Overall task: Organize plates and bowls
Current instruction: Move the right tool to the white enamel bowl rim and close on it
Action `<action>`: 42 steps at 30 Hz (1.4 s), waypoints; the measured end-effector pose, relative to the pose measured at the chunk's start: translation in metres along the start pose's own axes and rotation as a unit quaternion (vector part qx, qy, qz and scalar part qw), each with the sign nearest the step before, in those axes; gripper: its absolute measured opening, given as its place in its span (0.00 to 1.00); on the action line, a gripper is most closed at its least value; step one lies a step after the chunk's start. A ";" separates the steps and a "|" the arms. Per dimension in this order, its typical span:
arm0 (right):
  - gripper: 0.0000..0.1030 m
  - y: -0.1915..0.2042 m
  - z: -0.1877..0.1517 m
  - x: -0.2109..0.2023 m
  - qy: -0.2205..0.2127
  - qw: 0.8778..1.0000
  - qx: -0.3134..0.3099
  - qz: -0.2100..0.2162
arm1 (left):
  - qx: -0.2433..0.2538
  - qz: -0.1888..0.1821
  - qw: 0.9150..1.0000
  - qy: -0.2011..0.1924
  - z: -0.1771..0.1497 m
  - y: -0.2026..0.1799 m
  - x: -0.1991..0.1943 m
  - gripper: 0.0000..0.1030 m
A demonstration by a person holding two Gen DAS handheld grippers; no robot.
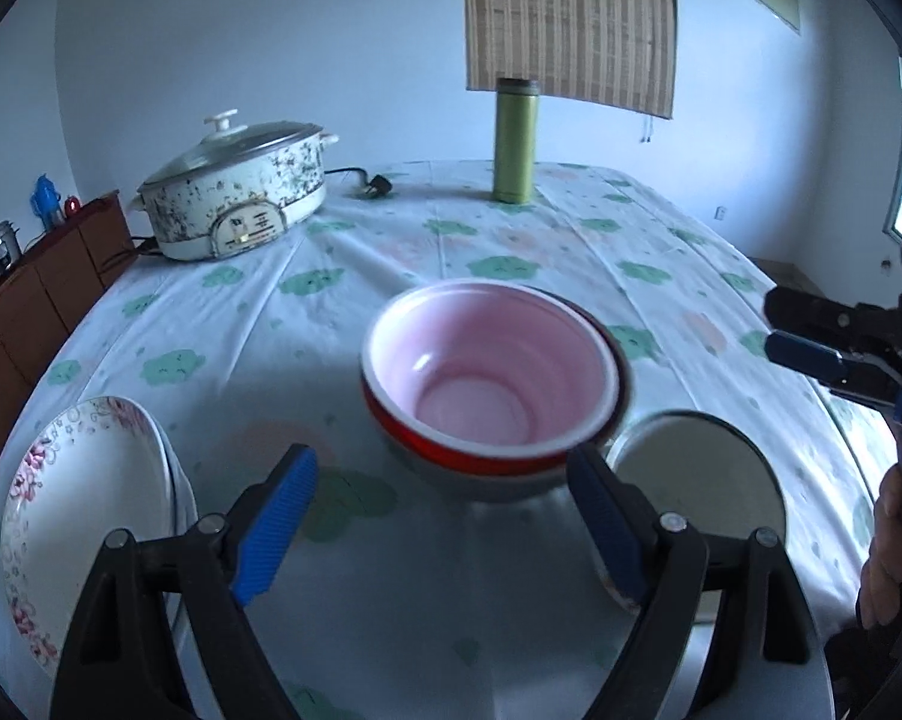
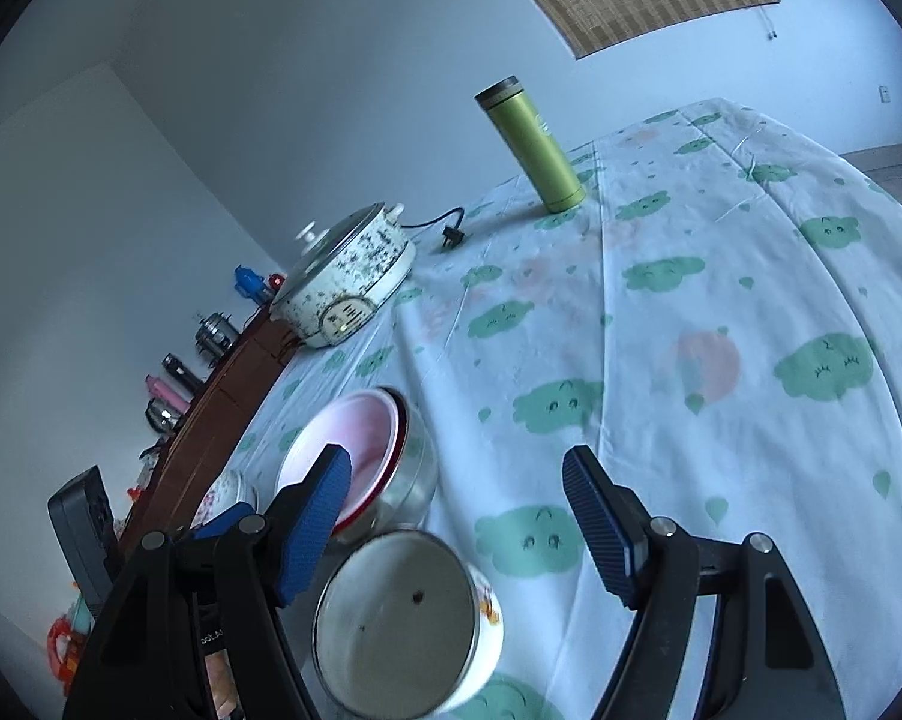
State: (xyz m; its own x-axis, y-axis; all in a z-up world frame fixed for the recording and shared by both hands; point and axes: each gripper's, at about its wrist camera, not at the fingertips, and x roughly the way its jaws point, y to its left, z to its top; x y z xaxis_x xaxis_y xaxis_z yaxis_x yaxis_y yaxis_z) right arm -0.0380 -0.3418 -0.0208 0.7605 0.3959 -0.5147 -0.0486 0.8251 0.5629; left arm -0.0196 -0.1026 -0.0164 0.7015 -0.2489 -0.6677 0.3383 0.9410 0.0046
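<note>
A red bowl with a pink inside (image 1: 493,384) sits nested in a grey metal bowl in the middle of the table. My left gripper (image 1: 444,516) is open just short of this stack, with nothing between its blue fingers. White floral plates (image 1: 84,516) lie to its left. A white bowl with a metal rim (image 1: 697,474) stands to the right of the stack. In the right wrist view this white bowl (image 2: 402,618) sits low between the fingers of my open right gripper (image 2: 460,528), close to the left pad but apart from it. The stack (image 2: 354,462) lies beyond.
An electric pot with a glass lid (image 1: 234,204) and its loose plug (image 1: 366,183) stand at the far left of the cloud-print tablecloth (image 1: 571,240). A green flask (image 1: 514,141) is at the far edge. A wooden cabinet (image 1: 42,300) runs along the left.
</note>
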 end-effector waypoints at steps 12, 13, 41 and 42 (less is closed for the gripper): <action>0.51 -0.003 -0.036 -0.016 0.047 0.999 -0.008 -0.006 | -0.042 -0.073 0.995 0.056 -0.012 -0.012 0.000 0.45; 0.51 -0.001 -0.037 -0.018 0.045 0.999 -0.010 -0.004 | -0.043 -0.077 0.994 0.058 -0.013 -0.015 -0.001 0.42; 0.27 0.002 -0.058 0.007 0.104 0.994 -0.043 -0.009 | -0.174 -0.118 0.970 0.125 -0.034 -0.032 0.023 0.20; 0.27 0.002 -0.058 0.008 0.106 0.994 -0.041 -0.006 | -0.176 -0.120 0.969 0.124 -0.034 -0.032 0.023 0.19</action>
State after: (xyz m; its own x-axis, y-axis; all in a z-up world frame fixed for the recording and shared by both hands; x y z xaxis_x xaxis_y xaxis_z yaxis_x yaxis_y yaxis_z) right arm -0.0700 -0.3140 -0.0615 0.6088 0.4538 -0.6507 -0.0987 0.8572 0.5054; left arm -0.0352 -0.1310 -0.0571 0.4413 -0.4486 -0.7772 0.2078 0.8936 -0.3978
